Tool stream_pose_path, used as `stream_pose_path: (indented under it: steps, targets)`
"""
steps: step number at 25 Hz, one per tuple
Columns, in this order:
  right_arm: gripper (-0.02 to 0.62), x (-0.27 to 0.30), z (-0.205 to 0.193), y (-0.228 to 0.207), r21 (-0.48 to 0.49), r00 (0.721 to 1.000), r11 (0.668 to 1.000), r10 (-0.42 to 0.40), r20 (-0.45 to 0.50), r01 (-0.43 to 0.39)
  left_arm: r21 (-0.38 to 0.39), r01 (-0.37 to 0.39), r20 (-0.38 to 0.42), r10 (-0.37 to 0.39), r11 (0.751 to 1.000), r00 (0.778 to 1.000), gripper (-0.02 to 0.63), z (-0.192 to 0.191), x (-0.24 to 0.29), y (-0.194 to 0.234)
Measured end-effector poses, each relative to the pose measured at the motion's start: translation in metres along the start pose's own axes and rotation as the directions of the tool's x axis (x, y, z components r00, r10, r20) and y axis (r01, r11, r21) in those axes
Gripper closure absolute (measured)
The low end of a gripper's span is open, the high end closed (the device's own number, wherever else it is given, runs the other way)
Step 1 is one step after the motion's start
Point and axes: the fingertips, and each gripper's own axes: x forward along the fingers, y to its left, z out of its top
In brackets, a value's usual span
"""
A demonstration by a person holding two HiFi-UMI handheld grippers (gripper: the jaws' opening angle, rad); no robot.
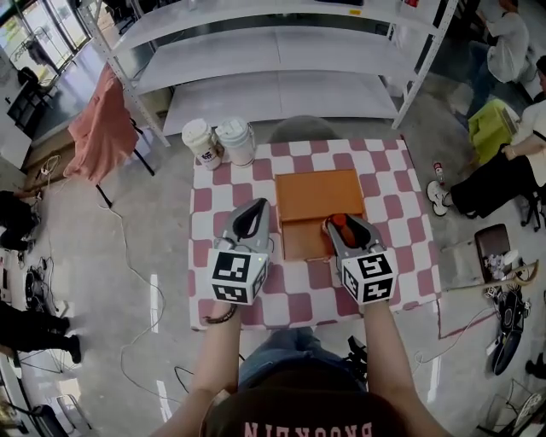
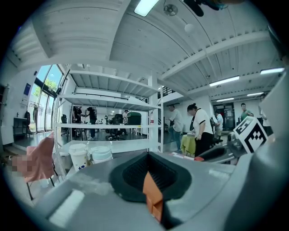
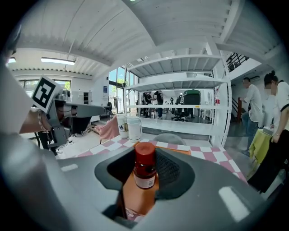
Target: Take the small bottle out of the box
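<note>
Right hand-held gripper (image 1: pixel 343 224) grips small bottle (image 3: pixel 145 169) upright above box (image 1: pixel 320 195).

Head overhead; gripper views facing shelves (image 3: pixel 180 83)

White shelving (image 1: pixel 281 51) — grey floor (image 1: pixel 145 222), ceiling strip-lights (image 2: pixel 144 6).

L gripper (image 1: pixel 252 213) + R gripper (image 1: pixel 343 226): grey, blk-padded fingers (image 3: pixel 175 175), b/w marker cubes (image 1: pixel 239 275) | bracelet (image 1: pixel 220 317) | dark tee (image 1: pixel 299 414) | jeans (image 1: pixel 286 348)
</note>
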Motion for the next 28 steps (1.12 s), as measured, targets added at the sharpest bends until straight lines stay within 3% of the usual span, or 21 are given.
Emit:
stream_pose_path:
  steps: [15, 28]
  targets:
    - [0.457, -0.048, 0.106, -0.012, -0.057, 0.989, 0.998, -0.02, 0.148, 0.028, 0.072, 0.01, 0.123, -0.019, 0.997, 0.992, 0.614, 0.064, -0.002, -0.007]
    - [0.457, -0.102, 0.176, -0.035, -0.066, 0.924, 0.986, -0.12, 0.363, 0.154, 0.127, 0.013, 0.233, -0.042, 0.992, 0.972, 0.614, 0.121, -0.012, -0.01]
